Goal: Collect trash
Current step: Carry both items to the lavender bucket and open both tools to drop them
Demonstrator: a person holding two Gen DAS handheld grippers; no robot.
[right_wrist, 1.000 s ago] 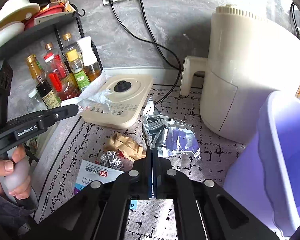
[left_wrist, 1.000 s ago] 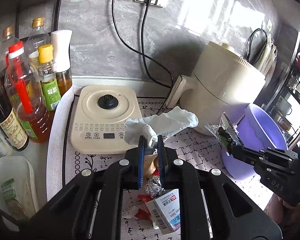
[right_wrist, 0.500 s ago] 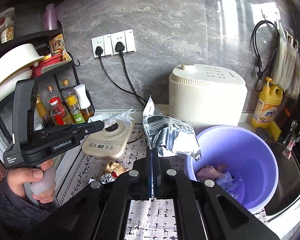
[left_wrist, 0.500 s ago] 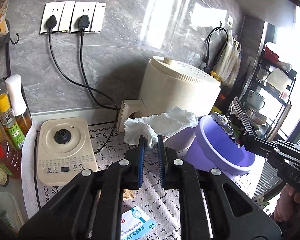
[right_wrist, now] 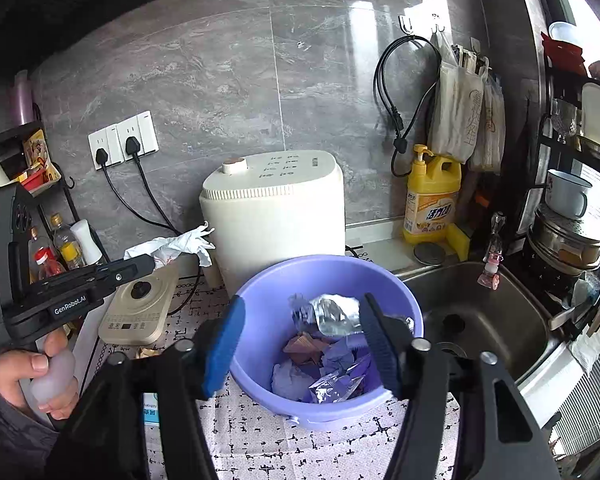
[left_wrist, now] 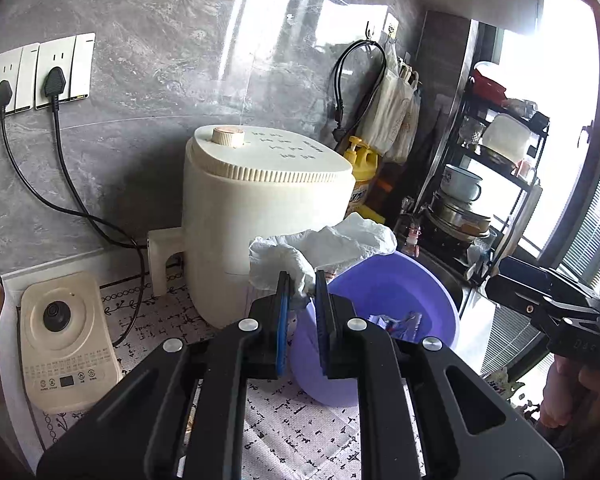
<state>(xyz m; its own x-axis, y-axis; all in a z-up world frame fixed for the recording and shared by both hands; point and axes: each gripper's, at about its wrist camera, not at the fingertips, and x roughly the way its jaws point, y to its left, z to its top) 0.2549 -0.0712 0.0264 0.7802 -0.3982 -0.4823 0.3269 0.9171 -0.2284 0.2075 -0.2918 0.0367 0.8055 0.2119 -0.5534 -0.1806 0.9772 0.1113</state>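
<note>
My left gripper (left_wrist: 300, 286) is shut on a crumpled white tissue (left_wrist: 332, 244) and holds it up at the near left rim of the purple bucket (left_wrist: 400, 280). In the right wrist view the tissue (right_wrist: 172, 246) hangs left of the bucket (right_wrist: 260, 312). My right gripper (right_wrist: 304, 320) is open above the bucket. A silver foil bag (right_wrist: 332, 312) lies in the bucket on other scraps of paper and wrappers.
A cream air fryer (right_wrist: 272, 208) stands behind the bucket. A kettle base (left_wrist: 60, 340) sits at the left, with oil bottles (right_wrist: 60, 248) beyond. A steel sink (right_wrist: 480, 320) and a yellow detergent bottle (right_wrist: 432, 196) are at the right. More scraps (right_wrist: 146, 352) lie on the patterned mat.
Both grippers moved right to the bucket. My right gripper opened and the foil bag dropped into the bucket. My left gripper still holds the tissue.
</note>
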